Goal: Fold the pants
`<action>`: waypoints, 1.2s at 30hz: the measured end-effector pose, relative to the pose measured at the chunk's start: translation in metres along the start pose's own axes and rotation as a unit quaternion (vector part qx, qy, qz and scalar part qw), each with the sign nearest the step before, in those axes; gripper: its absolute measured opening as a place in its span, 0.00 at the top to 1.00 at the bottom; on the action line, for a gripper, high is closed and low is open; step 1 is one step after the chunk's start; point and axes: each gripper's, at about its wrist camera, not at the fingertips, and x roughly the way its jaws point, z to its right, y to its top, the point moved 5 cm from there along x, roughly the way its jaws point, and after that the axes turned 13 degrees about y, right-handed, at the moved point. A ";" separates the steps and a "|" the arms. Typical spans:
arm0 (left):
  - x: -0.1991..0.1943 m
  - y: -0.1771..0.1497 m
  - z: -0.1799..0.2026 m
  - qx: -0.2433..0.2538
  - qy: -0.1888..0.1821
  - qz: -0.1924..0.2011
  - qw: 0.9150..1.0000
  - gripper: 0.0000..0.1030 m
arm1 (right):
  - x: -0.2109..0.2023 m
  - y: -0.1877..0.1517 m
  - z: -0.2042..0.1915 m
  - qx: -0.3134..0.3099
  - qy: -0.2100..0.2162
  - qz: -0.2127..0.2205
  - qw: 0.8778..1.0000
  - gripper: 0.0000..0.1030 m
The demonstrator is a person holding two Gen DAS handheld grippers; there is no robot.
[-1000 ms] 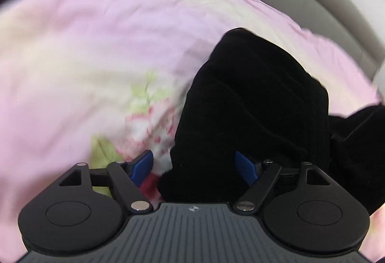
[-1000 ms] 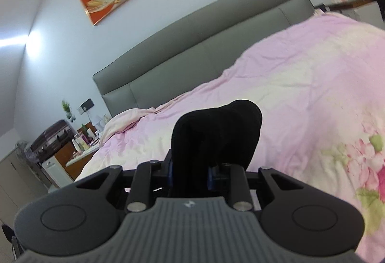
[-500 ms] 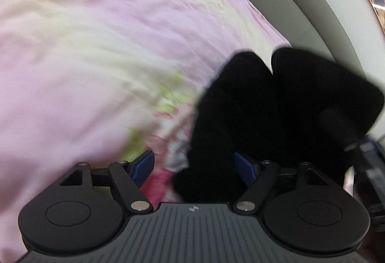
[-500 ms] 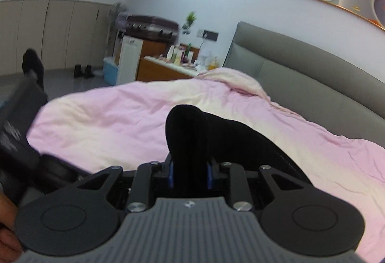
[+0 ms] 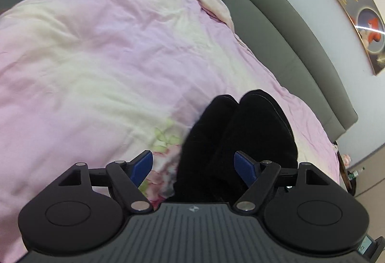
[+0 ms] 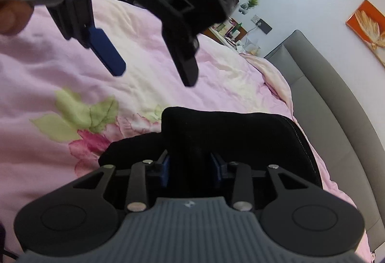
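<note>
Black pants [image 6: 231, 133] lie bunched on the pink quilt [image 5: 96, 58] of the bed. Right tongs [image 6: 190, 169] have just been easing apart w/ cloth between, pads barely touching; left tongs [image 5: 195, 164] wide, empty. Fabric looks soft, light, floppy, prob. slumps, so grip a hem or waistband edge.

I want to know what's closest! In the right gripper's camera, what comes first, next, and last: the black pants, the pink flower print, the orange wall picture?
1. Black pants, between its fingers.
2. Pink flower print, left on the quilt.
3. Orange wall picture, far upper right.
</note>
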 end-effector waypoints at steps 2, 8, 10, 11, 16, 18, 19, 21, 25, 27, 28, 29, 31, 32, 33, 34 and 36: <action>0.008 -0.002 0.013 0.019 -0.004 -0.009 1.000 0.13 | -0.008 -0.001 0.002 0.006 0.001 0.003 1.000 0.63; 0.027 -0.009 0.048 0.079 -0.022 -0.041 0.996 0.12 | -0.035 -0.011 -0.004 -0.004 0.022 0.019 1.000 0.58; 0.036 -0.015 0.057 0.108 -0.016 -0.054 0.993 0.12 | -0.047 -0.014 -0.008 -0.007 0.031 0.026 0.999 0.58; 0.042 -0.019 0.059 0.117 -0.009 -0.063 0.991 0.15 | -0.054 -0.016 -0.008 -0.003 0.037 0.030 0.999 0.58; 0.045 -0.022 0.055 0.110 -0.011 -0.055 0.992 0.33 | -0.088 -0.036 0.007 0.045 0.068 0.030 0.996 0.56; 0.042 -0.022 0.056 0.103 -0.047 -0.054 0.992 0.66 | -0.100 -0.045 0.026 0.093 0.083 0.025 0.992 0.53; 0.040 -0.023 0.057 0.099 -0.059 -0.051 0.992 0.67 | -0.107 -0.050 0.040 0.120 0.087 0.024 0.989 0.51; 0.035 -0.027 0.060 0.114 -0.067 -0.045 0.990 0.68 | -0.117 -0.054 0.067 0.166 0.083 0.024 0.982 0.50; 0.029 -0.029 0.061 0.108 -0.069 -0.038 0.991 0.69 | -0.125 -0.046 0.126 0.256 0.079 0.035 0.963 0.35; 0.023 -0.030 0.062 0.108 -0.074 -0.032 0.991 0.69 | -0.120 -0.036 0.150 0.297 0.078 0.034 0.951 0.26; 0.019 -0.032 0.063 0.111 -0.076 -0.028 0.991 0.69 | -0.115 -0.030 0.161 0.319 0.076 0.033 0.944 0.22; 0.017 -0.035 0.064 0.115 -0.077 -0.026 0.990 0.69 | -0.110 -0.024 0.172 0.344 0.080 0.033 0.935 0.21; 0.014 -0.039 0.066 0.119 -0.076 -0.025 0.990 0.69 | -0.096 -0.014 0.190 0.388 0.098 0.029 0.916 0.21; 0.014 -0.041 0.066 0.120 -0.076 -0.026 0.989 0.69 | -0.086 -0.008 0.198 0.407 0.105 0.022 0.907 0.21; 0.014 -0.042 0.066 0.121 -0.077 -0.025 0.989 0.69 | -0.075 -0.002 0.205 0.417 0.105 0.008 0.903 0.21; 0.015 -0.042 0.066 0.121 -0.077 -0.025 0.989 0.70 | -0.062 0.003 0.210 0.419 0.102 -0.013 0.902 0.21; 0.016 -0.042 0.066 0.120 -0.077 -0.024 0.990 0.69 | -0.039 0.014 0.218 0.418 0.092 -0.059 0.902 0.21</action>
